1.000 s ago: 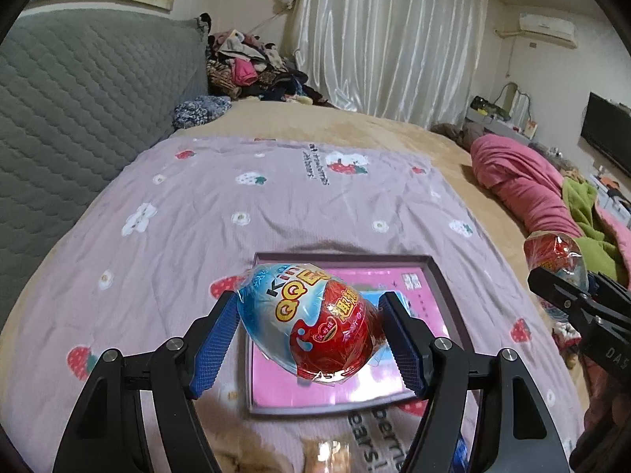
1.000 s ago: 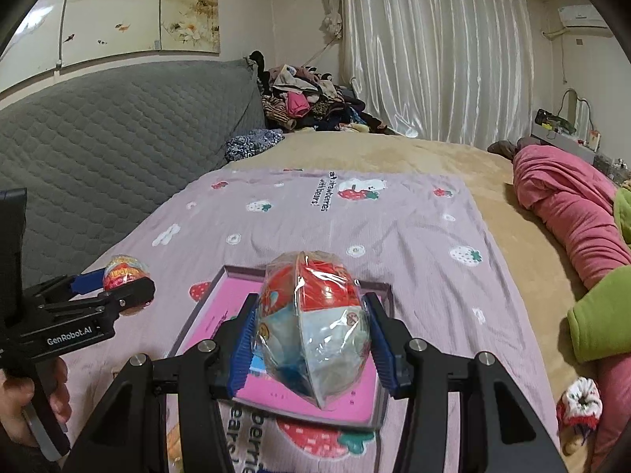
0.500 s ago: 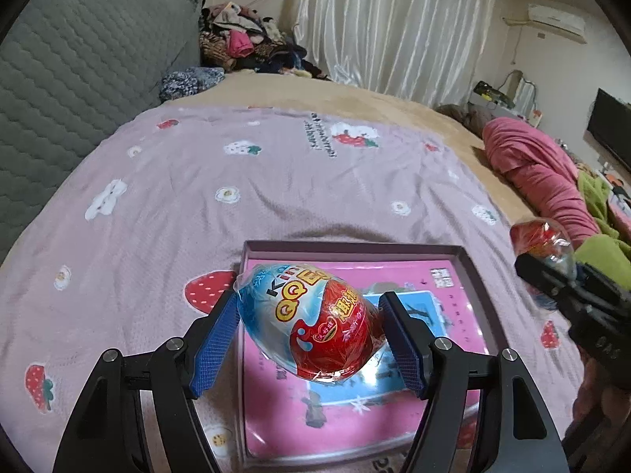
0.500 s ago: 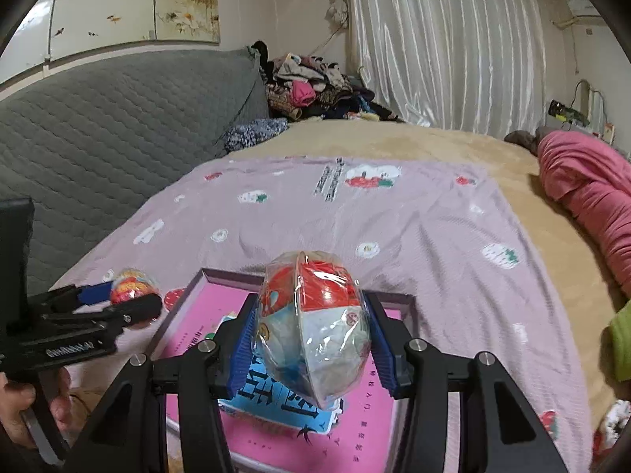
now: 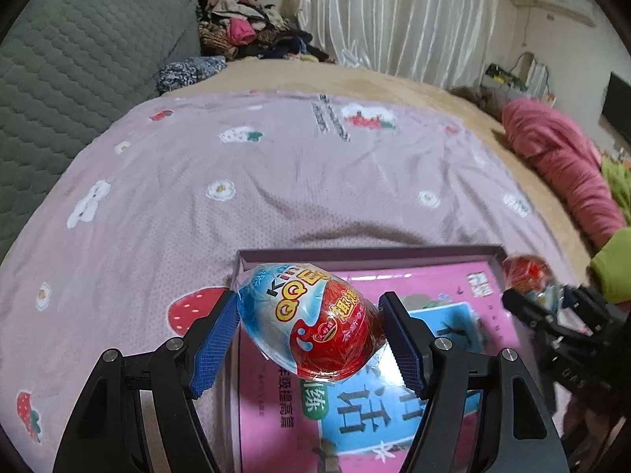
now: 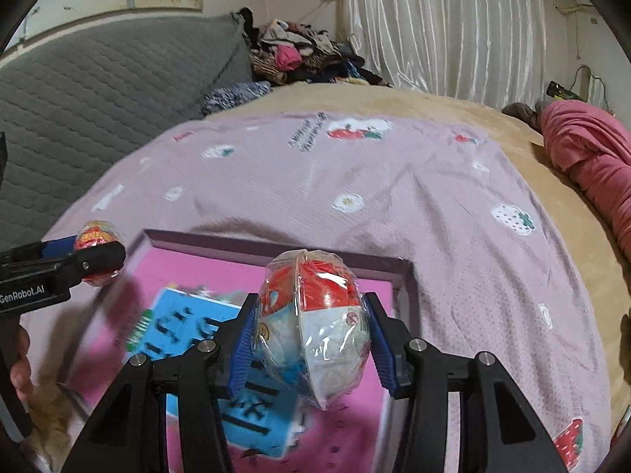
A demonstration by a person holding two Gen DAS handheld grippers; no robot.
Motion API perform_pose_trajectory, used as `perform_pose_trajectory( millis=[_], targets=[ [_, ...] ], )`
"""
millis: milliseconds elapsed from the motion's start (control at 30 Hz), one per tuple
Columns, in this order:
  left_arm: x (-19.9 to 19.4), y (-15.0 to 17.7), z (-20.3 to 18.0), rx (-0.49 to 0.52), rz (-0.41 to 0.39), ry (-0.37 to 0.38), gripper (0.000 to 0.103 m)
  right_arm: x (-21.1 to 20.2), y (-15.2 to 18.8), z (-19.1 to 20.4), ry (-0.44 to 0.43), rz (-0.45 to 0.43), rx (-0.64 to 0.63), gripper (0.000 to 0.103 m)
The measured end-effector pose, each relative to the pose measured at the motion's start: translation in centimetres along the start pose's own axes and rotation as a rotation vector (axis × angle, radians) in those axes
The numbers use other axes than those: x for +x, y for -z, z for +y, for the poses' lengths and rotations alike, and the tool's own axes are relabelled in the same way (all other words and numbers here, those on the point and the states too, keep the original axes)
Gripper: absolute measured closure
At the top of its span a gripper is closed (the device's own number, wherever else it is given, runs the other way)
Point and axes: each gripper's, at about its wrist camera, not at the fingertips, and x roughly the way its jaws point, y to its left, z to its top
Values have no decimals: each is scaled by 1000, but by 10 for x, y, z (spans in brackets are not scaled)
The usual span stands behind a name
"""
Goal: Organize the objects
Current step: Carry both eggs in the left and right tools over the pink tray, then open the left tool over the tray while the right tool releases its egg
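Observation:
My left gripper [image 5: 309, 329] is shut on a blue and red wrapped egg-shaped sweet [image 5: 311, 323], held lengthwise between its blue pads. It hangs over the near left corner of a shallow purple tray [image 5: 366, 254] with a pink and blue book inside. My right gripper [image 6: 311, 329] is shut on a second wrapped egg [image 6: 311, 323], red on top and white below, above the tray [image 6: 276, 244]. The right gripper and its egg [image 5: 528, 274] show at the right edge of the left wrist view. The left gripper and its egg [image 6: 96, 236] show at the left edge of the right wrist view.
The tray lies on a lilac strawberry-print blanket [image 5: 276, 181] over a tan bed. A grey quilted headboard [image 5: 79, 63] rises at the left, with piled clothes [image 5: 244, 35] behind. A pink bundle [image 5: 564, 165] and green cloth [image 5: 611, 272] lie at the right.
Both grippers have sunk and moved forward toward the tray, which now looks larger and closer. Each egg stays gripped as before.

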Motion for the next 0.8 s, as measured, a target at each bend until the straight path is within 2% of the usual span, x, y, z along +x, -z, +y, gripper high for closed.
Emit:
perform_pose_trajectory(
  millis=[200,433,533,700,800],
  targets=[
    [31,3,-5,18,61,-28,29,18,4,-3,15,51,-20,52],
    [57,3,1,4,98,-63,29,33,8,-2,81,74,-26,51],
    [59,4,0,10,86,-84,28,39,9,-7,90,81,-4,51],
    [63,5,4,-6,103,-76,28,48,12,-14,89,114,7,51],
    [65,6,2,14,99,-86,28,46,11,-13,90,103,0,51]
  ],
)
